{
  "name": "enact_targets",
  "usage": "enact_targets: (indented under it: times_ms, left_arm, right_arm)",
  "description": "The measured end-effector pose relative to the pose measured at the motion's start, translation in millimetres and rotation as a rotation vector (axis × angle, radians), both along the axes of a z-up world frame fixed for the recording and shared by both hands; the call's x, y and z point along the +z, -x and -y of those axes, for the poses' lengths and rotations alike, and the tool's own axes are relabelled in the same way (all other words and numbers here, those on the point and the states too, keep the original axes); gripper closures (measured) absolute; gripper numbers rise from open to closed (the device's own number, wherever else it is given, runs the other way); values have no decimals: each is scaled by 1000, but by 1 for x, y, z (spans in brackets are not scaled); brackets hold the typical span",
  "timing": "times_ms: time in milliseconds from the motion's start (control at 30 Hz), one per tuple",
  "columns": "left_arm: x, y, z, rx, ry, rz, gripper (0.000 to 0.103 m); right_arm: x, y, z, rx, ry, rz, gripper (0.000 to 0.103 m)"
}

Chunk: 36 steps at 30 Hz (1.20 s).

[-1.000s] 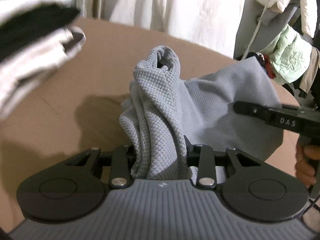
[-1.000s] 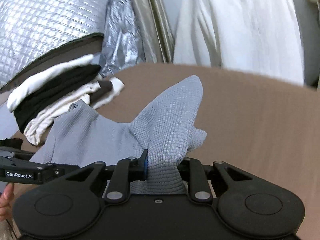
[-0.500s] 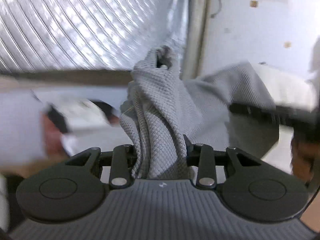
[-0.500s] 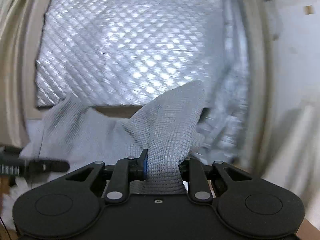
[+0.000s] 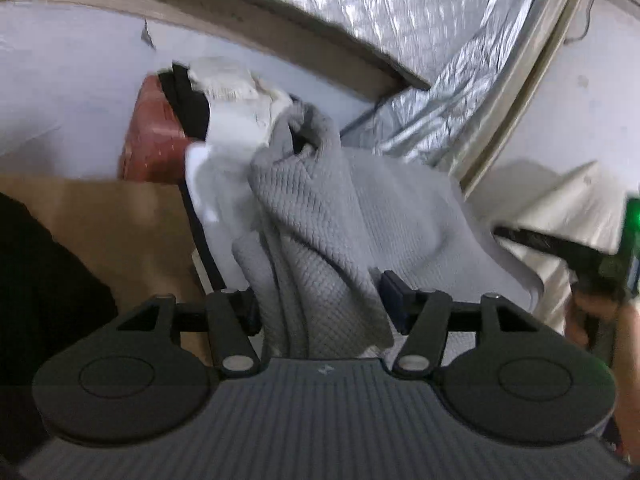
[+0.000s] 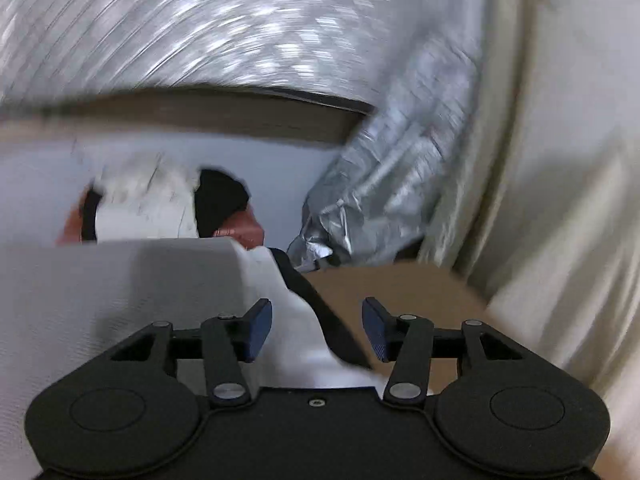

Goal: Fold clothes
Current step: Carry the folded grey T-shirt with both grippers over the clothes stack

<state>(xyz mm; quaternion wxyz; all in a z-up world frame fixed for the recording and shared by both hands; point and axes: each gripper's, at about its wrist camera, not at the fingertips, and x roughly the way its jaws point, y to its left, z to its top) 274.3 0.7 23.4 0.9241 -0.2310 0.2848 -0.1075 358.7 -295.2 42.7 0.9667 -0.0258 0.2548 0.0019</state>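
Observation:
The grey knit garment (image 5: 320, 232) hangs bunched between the jaws of my left gripper (image 5: 320, 300), which are opening. Its right blue pad stands bare and off the cloth. The garment drapes over a white and black folded stack (image 5: 224, 132). In the right wrist view my right gripper (image 6: 318, 320) has its jaws opening too, with both blue pads bare and nothing gripped. The grey garment (image 6: 120, 292) lies blurred to its left, and a white cloth (image 6: 304, 332) with a black band runs below the fingers. The right gripper (image 5: 560, 248) also shows at the right edge, held by a hand (image 5: 588, 312).
A red-brown object (image 5: 152, 140) sits under the stack against a pale wall. The brown table (image 5: 120, 220) spreads to the left, and its surface (image 6: 400, 292) shows ahead of the right gripper. Silver quilted foil (image 5: 400, 8) and cream cloth (image 6: 540, 160) hang behind. A dark shape (image 5: 40, 280) fills the left edge.
Both grippers swung with the grey garment from the open brown table over to the folded stack by the foil. The right jaws parted and the garment left them; the left jaws widened.

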Motion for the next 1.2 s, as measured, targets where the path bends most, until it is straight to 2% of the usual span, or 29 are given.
enact_targets:
  times_ms: [100, 200, 233, 267, 300, 333, 367, 433, 467, 533, 567, 633, 733, 833, 900, 967, 1033, 1067, 1133, 1200]
  left_arm:
    - [-15, -9, -4, 18, 21, 27, 45]
    - [-18, -9, -8, 61, 49, 56, 47]
    - [-19, -9, -9, 77, 58, 66, 48]
    - [-22, -7, -9, 112, 47, 89, 49]
    - [-20, -5, -8, 138, 32, 111, 50]
    - [-19, -3, -8, 163, 16, 132, 50]
    - [-18, -1, -7, 176, 4, 139, 54]
    - [-16, -5, 0, 216, -96, 95, 55]
    - [-15, -5, 4, 230, -129, 103, 56]
    - [-15, -5, 13, 259, -196, 119, 56]
    - [-16, -1, 14, 264, -202, 122, 57]
    - [-17, -4, 13, 256, -172, 118, 58]
    - [-22, -5, 2, 234, -91, 100, 59]
    - [-28, -6, -10, 212, -38, 89, 59]
    - [-33, -9, -15, 203, 2, 80, 59]
    - [-36, -12, -19, 196, 40, 71, 59]
    - [-37, -13, -18, 193, 23, 78, 59]
    - [-37, -12, -16, 197, 2, 88, 59]
    - [-36, -12, -13, 203, -33, 108, 59]
    - [-35, -12, -13, 199, -22, 123, 59]
  right_arm:
    - [-1, 41, 31, -15, -278, 20, 47]
    - [-12, 77, 45, 57, -560, 14, 37]
    - [-17, 83, 47, 85, -631, -7, 36]
    - [-22, 86, 45, 108, -674, -27, 30]
    - [-25, 88, 43, 127, -688, -34, 28]
    - [-26, 88, 38, 138, -662, -20, 27]
    - [-26, 85, 32, 161, -622, -8, 27]
    - [-24, 74, 16, 215, -485, 1, 28]
    - [-23, 71, 9, 188, -409, -4, 28]
    - [-21, 76, 2, 99, -348, 17, 28]
    - [-20, 80, 2, 69, -358, 26, 28]
    - [-22, 97, 7, 35, -450, 40, 28]
    - [-33, 120, 17, -49, -574, 63, 28]
    - [-47, 123, 20, 40, -713, 42, 28]
    - [-52, 112, 16, 77, -750, 14, 28]
    - [-58, 96, 13, 47, -770, -17, 26]
    - [-62, 82, 10, 27, -765, -30, 28]
    - [-57, 81, 3, 49, -691, -23, 38]
    - [-41, 84, -18, 95, -475, -1, 51]
    - [-23, 88, -36, 143, -280, 44, 63]
